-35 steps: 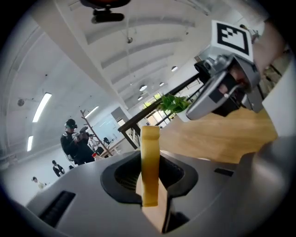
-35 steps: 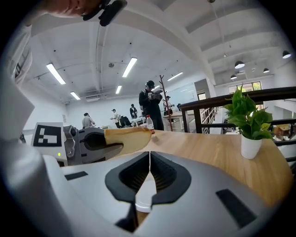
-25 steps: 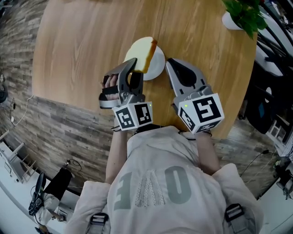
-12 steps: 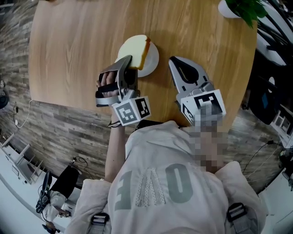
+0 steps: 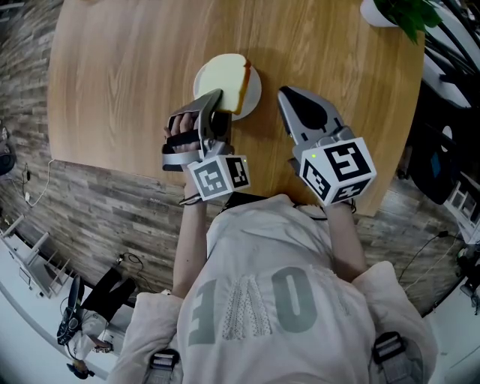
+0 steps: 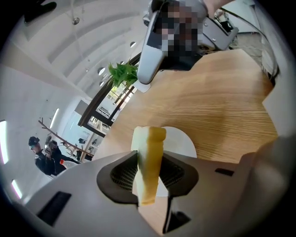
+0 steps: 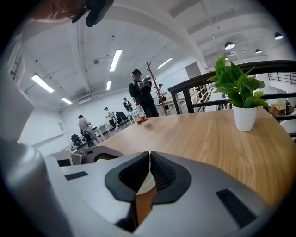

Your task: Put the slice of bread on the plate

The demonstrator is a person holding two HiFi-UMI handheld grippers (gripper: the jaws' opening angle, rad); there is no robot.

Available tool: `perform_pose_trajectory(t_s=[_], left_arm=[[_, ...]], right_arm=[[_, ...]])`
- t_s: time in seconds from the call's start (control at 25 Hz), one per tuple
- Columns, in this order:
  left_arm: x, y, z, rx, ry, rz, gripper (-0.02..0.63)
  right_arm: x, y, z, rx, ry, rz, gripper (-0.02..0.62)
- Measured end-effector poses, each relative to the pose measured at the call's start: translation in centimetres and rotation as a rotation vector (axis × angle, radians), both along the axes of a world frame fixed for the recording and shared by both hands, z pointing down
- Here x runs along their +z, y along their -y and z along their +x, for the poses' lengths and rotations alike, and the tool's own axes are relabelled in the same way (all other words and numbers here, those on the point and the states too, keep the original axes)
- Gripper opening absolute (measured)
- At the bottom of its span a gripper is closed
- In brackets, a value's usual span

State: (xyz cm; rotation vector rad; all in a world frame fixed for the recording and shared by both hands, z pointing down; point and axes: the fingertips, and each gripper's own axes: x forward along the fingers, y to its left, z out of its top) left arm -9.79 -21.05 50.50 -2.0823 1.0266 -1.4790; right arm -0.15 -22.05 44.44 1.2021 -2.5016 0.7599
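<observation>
A pale slice of bread (image 5: 223, 75) with a yellow crust hangs over the white plate (image 5: 255, 96) on the round wooden table (image 5: 135, 67). My left gripper (image 5: 217, 101) is shut on the slice's near edge. In the left gripper view the bread (image 6: 150, 139) stands on edge between the pads, with the plate (image 6: 182, 142) just beyond. I cannot tell whether the slice touches the plate. My right gripper (image 5: 285, 94) sits to the right of the plate, low over the table. It is shut (image 7: 149, 153) and holds nothing.
A potted green plant (image 7: 240, 92) in a white pot stands at the table's far right (image 5: 390, 19). A bottle (image 7: 141, 115) stands at the far side. The table's near edge (image 5: 112, 166) runs just under my hands. People stand in the room beyond.
My left gripper has come down with the bread, and the slice now lies lower and flatter over the plate. The right gripper has sunk slightly beside the plate and stays shut.
</observation>
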Motion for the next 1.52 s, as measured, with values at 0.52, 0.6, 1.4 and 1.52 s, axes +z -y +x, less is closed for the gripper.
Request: perform_pose_trajectory(t_s=[0.52, 0.6, 1.4, 1.52], left_arm=[[3.2, -1.8, 1.7, -0.102, -0.372, -0.339, 0.442], [3.2, -1.8, 2.0, -0.094, -0.411, -0.365, 0.472], [-11.5, 0.9, -2.7, -0.385, -1.221, 0.047, 0.476], [-14.0, 0.0, -3.4, -0.346, -1.238, 0.129, 0.474]], right_arm=[[0.1, -0.7, -1.3, -0.025, 0.033, -0.017, 0.023], [-0.1, -0.5, -1.5, -0.014, 0.043, -0.018, 0.021], [-5.6, -2.4, -3.9, -0.073, 0.033, 0.129, 0.023], [-7.7, -3.3, -4.3, -0.084, 0.007, 0.202, 0.023]])
